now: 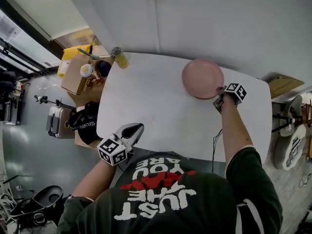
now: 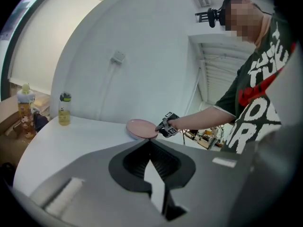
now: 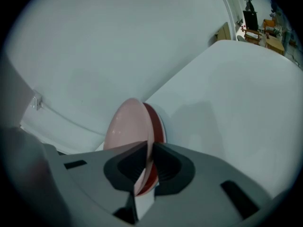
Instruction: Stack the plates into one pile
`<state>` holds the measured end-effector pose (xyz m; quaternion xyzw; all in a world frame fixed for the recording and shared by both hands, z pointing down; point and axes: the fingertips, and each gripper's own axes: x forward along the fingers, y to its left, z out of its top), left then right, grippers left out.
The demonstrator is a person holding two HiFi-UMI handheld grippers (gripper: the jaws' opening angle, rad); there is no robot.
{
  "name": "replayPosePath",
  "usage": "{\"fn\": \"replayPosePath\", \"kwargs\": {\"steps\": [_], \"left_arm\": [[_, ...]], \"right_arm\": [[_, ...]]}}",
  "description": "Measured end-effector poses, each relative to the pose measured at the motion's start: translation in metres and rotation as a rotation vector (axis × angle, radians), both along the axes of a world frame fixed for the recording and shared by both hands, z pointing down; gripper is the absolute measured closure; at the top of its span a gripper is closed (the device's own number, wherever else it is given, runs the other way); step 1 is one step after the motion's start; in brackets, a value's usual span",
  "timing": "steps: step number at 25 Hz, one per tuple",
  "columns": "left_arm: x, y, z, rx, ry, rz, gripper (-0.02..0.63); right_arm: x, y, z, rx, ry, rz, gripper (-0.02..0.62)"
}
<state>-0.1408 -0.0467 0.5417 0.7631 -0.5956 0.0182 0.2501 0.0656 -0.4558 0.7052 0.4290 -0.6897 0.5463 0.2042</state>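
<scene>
The right gripper (image 1: 219,94) is pressed nearly together, pinching the rim of the pink plate (image 1: 201,77) at the edge nearest the person. In the right gripper view its pads close on that rim, and a red plate (image 3: 158,126) shows close against the pink one's underside. The pink plate sits toward the far side of the white table (image 1: 156,104), right of its middle. The left gripper (image 1: 137,128) is over the table's near edge with its jaws pressed together at the tips and nothing between them. A bottle of yellow liquid (image 1: 119,59) stands at the table's far left corner
</scene>
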Motion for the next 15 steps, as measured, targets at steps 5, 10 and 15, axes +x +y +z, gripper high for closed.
{"fn": "replayPosePath", "kwargs": {"steps": [5,10,15], "left_arm": [[-0.009,0.000,0.003,-0.001,0.021,0.011,0.598],[-0.008,-0.016,-0.005,0.033,0.039,0.081,0.598],[-0.001,-0.032,-0.020,0.089,0.054,0.170,0.598]], "right_arm": [[-0.007,0.000,-0.005,0.071,0.017,-0.099,0.502],[0.002,0.017,-0.041,0.220,0.077,-0.272,0.433],[-0.003,0.082,-0.085,0.299,-0.095,-0.376,0.434]]}}
